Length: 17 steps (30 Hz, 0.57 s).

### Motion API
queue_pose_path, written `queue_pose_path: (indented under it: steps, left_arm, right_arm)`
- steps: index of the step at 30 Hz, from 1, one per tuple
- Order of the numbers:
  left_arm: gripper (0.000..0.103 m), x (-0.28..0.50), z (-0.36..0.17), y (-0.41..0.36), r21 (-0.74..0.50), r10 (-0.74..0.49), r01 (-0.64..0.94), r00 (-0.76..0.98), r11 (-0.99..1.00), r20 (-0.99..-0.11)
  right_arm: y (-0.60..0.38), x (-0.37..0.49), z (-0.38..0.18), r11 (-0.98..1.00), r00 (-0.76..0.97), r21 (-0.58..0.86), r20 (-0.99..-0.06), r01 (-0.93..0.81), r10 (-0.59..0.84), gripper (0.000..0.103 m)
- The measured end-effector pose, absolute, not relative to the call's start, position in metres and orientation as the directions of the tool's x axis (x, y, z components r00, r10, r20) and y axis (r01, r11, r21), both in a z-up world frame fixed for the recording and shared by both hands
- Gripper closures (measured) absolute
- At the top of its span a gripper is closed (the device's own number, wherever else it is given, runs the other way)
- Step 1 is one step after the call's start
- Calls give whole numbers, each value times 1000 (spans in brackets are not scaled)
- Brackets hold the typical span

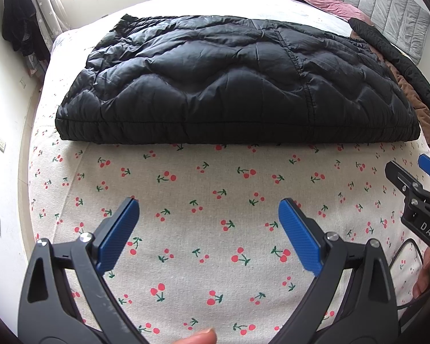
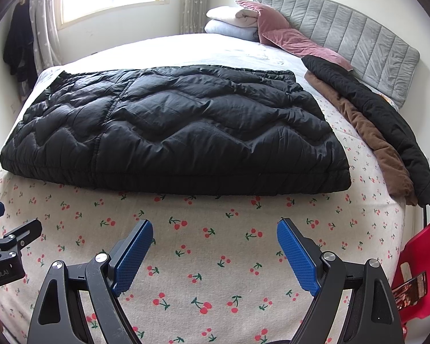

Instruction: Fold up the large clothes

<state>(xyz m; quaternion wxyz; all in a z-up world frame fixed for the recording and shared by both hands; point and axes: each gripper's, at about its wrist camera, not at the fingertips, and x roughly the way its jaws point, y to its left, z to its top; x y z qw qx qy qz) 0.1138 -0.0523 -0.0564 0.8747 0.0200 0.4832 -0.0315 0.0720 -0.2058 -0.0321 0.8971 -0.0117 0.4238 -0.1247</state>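
A large black quilted down coat (image 1: 203,86) lies folded into a flat rectangle across the cherry-print bedsheet (image 1: 209,189); it also shows in the right wrist view (image 2: 175,132). My left gripper (image 1: 209,218) is open and empty, over bare sheet a short way in front of the coat's near hem. My right gripper (image 2: 215,240) is open and empty, also over the sheet in front of the hem. The right gripper shows at the right edge of the left wrist view (image 1: 410,177); the left gripper shows at the left edge of the right wrist view (image 2: 8,226).
A brown garment (image 2: 369,140) and a black jacket (image 2: 387,117) lie along the bed's right side. Pink and white pillows (image 2: 261,20) rest by the grey headboard (image 2: 352,34). A red chair (image 2: 421,263) stands at the right. Dark clothes (image 2: 17,43) hang by the window.
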Motion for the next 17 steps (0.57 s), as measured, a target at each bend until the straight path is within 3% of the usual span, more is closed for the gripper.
queue_pose_path:
  steps: [17]
  left_arm:
    - [5, 114, -60, -50, 12, -22, 61, 536, 998, -844]
  right_arm:
    - [-204, 76, -40, 970, 591, -120, -774, 211, -225, 13]
